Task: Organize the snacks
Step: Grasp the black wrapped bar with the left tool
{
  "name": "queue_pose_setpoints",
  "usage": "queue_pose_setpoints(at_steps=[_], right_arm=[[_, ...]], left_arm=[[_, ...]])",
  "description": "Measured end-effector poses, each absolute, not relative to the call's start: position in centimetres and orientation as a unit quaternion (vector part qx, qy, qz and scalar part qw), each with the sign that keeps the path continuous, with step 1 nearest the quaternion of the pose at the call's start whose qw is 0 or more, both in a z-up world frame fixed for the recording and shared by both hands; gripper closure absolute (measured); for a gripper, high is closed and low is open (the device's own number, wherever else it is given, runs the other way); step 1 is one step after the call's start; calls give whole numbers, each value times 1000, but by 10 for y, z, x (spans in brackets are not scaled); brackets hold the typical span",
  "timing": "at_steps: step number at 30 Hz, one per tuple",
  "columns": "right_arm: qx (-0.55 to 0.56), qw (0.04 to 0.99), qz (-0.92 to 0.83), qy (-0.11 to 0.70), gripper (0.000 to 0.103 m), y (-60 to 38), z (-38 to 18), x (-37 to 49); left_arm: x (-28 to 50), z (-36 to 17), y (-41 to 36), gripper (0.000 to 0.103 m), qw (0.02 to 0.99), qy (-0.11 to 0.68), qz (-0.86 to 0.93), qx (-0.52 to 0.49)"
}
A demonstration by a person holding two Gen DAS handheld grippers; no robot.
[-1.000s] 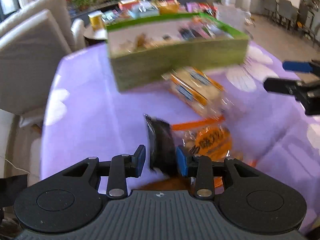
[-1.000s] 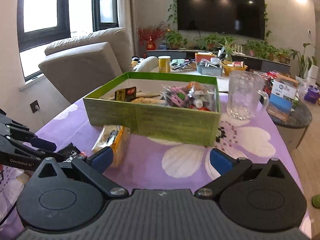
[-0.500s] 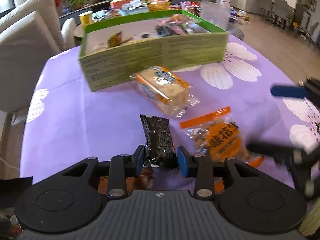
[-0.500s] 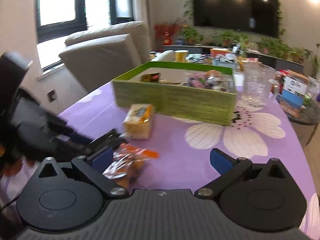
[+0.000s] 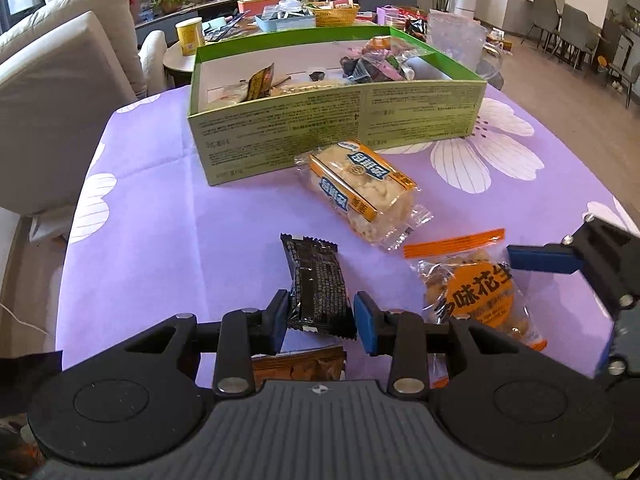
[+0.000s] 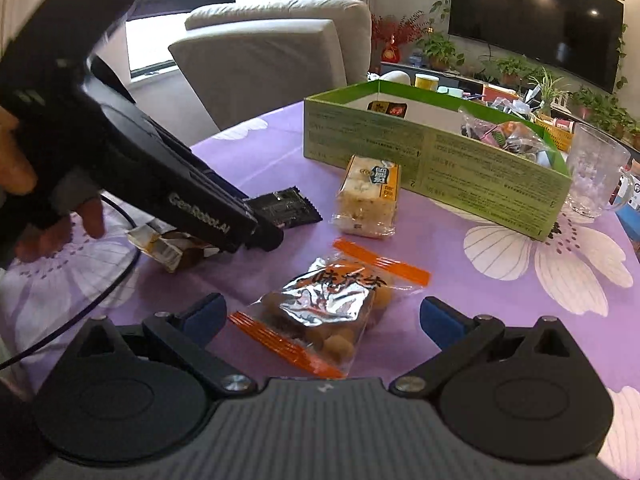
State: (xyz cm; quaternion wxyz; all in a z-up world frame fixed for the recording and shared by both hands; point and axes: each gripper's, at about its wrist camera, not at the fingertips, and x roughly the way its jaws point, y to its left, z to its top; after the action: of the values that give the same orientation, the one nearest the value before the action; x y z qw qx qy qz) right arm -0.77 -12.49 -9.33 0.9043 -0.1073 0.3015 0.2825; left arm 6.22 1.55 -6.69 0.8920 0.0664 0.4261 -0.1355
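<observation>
A black snack bar (image 5: 316, 284) lies on the purple cloth, its near end between the pads of my left gripper (image 5: 320, 318), which is shut on it. It also shows in the right wrist view (image 6: 286, 208). My right gripper (image 6: 320, 316) is open and straddles an orange peanut pack (image 6: 332, 304), also seen in the left wrist view (image 5: 476, 292). A yellow rice-cake pack (image 5: 360, 188) lies in front of the green box (image 5: 340, 128), which holds several snacks.
A brown wrapper (image 6: 172, 246) lies under my left gripper. A glass mug (image 6: 596, 172) stands right of the box. A sofa (image 5: 60, 80) is to the left, and a cluttered side table (image 5: 288, 16) behind the box.
My left gripper came down and back from near the box, still holding the black bar, which now rests on the cloth. My right gripper swung left and down over the peanut pack.
</observation>
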Motion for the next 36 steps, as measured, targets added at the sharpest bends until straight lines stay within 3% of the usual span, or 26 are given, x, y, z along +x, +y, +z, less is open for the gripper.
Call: queue_pose_setpoints(at_steps=[18, 34, 36], right_arm=[[-70, 924, 191, 323, 51, -159, -94, 4], [-57, 922, 176, 340, 52, -133, -98, 30], [-56, 923, 175, 337, 52, -135, -98, 29]], left_arm=[[63, -56, 31, 70, 890, 433, -137, 35], [71, -73, 15, 67, 893, 425, -129, 79], [73, -74, 16, 73, 894, 419, -136, 78]])
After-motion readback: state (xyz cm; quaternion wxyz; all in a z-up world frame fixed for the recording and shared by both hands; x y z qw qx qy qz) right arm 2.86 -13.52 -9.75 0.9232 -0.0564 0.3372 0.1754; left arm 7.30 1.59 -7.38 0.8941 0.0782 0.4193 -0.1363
